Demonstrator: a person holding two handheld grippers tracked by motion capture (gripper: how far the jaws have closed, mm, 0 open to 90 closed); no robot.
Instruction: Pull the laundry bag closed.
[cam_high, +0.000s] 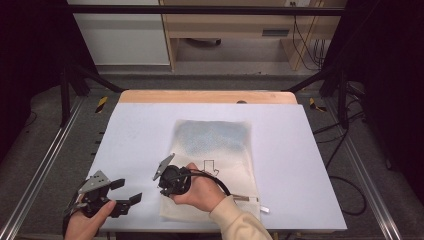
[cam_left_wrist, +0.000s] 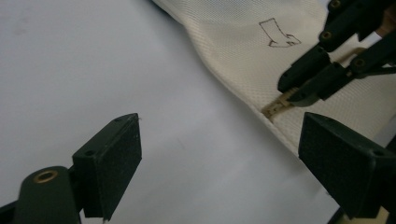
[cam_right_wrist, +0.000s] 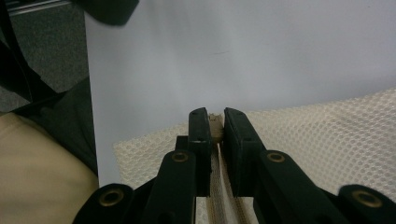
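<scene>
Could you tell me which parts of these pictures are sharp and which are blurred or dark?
High view: evenly lit white table, black surroundings. Left gripper view: near jaws soft, mesh bag and its arrow mark sharper. Right gripper view: the right hand-held gripper pinches the zipper end crisply, dark blurred shape top left.

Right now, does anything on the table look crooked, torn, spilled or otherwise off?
Nothing looks spilled or torn. The mesh bag lies flat on the white table, only slightly askew to its edges. The right gripper is shut on the zipper end at the bag's near corner. The left gripper hovers open beside it.
</scene>
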